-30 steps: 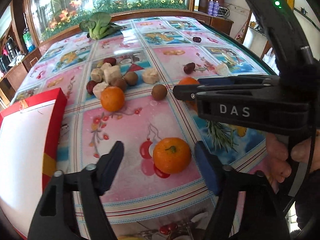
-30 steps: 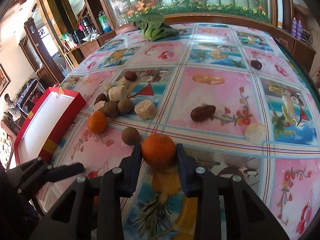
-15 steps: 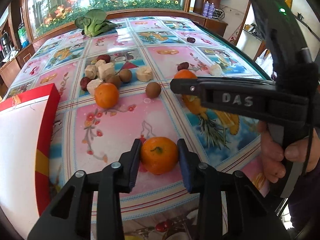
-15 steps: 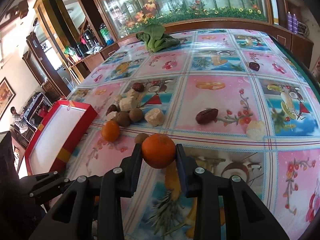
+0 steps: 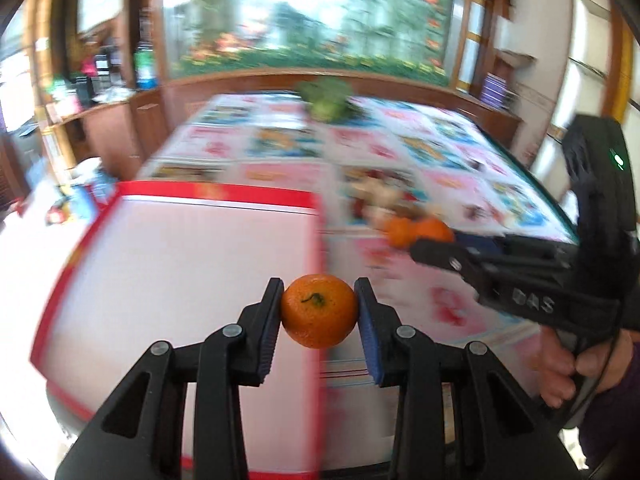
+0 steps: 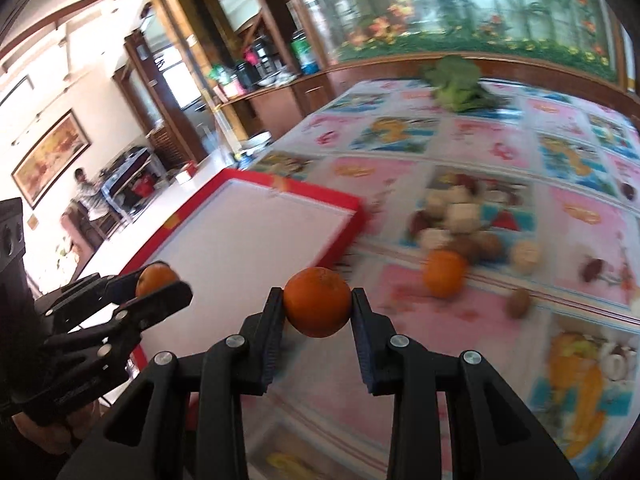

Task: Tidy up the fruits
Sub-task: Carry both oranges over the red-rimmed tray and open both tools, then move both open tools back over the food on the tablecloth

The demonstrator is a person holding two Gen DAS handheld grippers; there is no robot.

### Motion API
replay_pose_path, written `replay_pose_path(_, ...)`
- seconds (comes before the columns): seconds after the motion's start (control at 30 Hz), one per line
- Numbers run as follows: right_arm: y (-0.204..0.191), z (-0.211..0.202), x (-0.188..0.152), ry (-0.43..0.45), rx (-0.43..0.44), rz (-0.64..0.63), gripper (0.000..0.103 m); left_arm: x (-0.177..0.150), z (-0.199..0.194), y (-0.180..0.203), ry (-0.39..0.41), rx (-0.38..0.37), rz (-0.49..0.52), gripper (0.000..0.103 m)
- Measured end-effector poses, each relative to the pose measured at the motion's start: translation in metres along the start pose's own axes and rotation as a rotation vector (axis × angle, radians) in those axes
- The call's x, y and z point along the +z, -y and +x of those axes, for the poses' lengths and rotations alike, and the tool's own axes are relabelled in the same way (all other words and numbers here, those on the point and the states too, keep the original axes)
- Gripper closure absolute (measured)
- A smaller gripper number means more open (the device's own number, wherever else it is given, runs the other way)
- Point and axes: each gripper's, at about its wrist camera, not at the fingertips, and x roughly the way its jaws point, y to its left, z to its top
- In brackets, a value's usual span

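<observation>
My left gripper (image 5: 319, 312) is shut on an orange (image 5: 319, 310) and holds it in the air over the right edge of a red-rimmed white box (image 5: 180, 280). My right gripper (image 6: 318, 307) is shut on a second orange (image 6: 317, 307), lifted above the table near the box's near right corner (image 6: 256, 240). The left gripper and its orange (image 6: 154, 278) also show at the left of the right wrist view. The right gripper's orange (image 5: 434, 230) shows in the left wrist view. A third orange (image 6: 445, 273) lies on the tablecloth.
A heap of brown fruits, dark dates and pale chunks (image 6: 460, 220) lies on the patterned tablecloth right of the box. A loose brown fruit (image 6: 519, 303) and a date (image 6: 594, 269) lie nearby. Leafy greens (image 6: 456, 84) sit at the far edge. Both views are motion-blurred.
Both grippers have lifted their oranges off the table and swung left toward the red box. The left gripper closed on its orange a second ago.
</observation>
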Motion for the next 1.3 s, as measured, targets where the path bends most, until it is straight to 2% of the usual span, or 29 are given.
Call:
replay_pose_path(0.07, -0.023, 0.018, 0.002, -0.02, 0.026, -0.039, 0.071, -0.005, -0.003, -0.027, 0.003, 0.084, -0.033, 0.065)
replay_pose_path(0.23, -0.066, 0.056, 0.002, -0.082, 0.067, -0.117, 0.071, -0.023, 0.001, -0.08, -0.029, 0.195, -0.132, 0.065)
replay_pose_path(0.4, -0.079, 0.084, -0.004, -0.142, 0.062, -0.142, 0.071, -0.036, 0.008, -0.11, -0.075, 0.246, -0.199, 0.065)
replay_pose_path(0.6, -0.083, 0.085, -0.005, -0.175, 0.039, -0.129, 0.069, -0.047, 0.016, -0.124, -0.124, 0.262, -0.252, 0.064)
replay_pose_path(0.67, -0.081, 0.077, -0.004, -0.152, 0.04, -0.118, 0.062, -0.046, 0.018, -0.123, -0.13, 0.267, -0.253, 0.057)
replay_pose_path(0.73, -0.078, 0.064, -0.003, -0.097, 0.046, -0.111, 0.06, -0.045, 0.012, -0.12, -0.11, 0.292, -0.242, 0.035)
replay_pose_path(0.77, -0.078, 0.057, -0.003, -0.075, 0.046, -0.109, 0.06, -0.043, 0.01, -0.118, -0.096, 0.305, -0.235, 0.032)
replay_pose_path(0.87, -0.068, 0.042, 0.0, -0.032, 0.043, -0.09, 0.058, -0.035, 0.001, -0.109, -0.049, 0.342, -0.2, 0.029)
replay_pose_path(0.93, -0.059, 0.033, 0.001, -0.009, 0.037, -0.072, 0.058, -0.03, -0.005, -0.1, -0.023, 0.337, -0.184, 0.022)
replay_pose_path(1.03, -0.042, 0.02, -0.001, 0.017, 0.019, -0.044, 0.057, -0.024, -0.009, -0.082, -0.002, 0.297, -0.145, 0.014)
replay_pose_path(1.1, -0.025, 0.01, -0.005, 0.027, -0.005, -0.018, 0.057, -0.021, -0.009, -0.068, 0.001, 0.29, -0.115, 0.014)
replay_pose_path(1.17, -0.005, -0.005, -0.009, 0.046, -0.023, 0.02, 0.057, -0.018, -0.008, -0.054, 0.006, 0.247, -0.083, 0.01)
replay_pose_path(1.3, 0.037, -0.031, -0.016, 0.085, -0.107, 0.077, 0.057, -0.01, -0.01, -0.023, 0.018, 0.186, -0.029, 0.005)
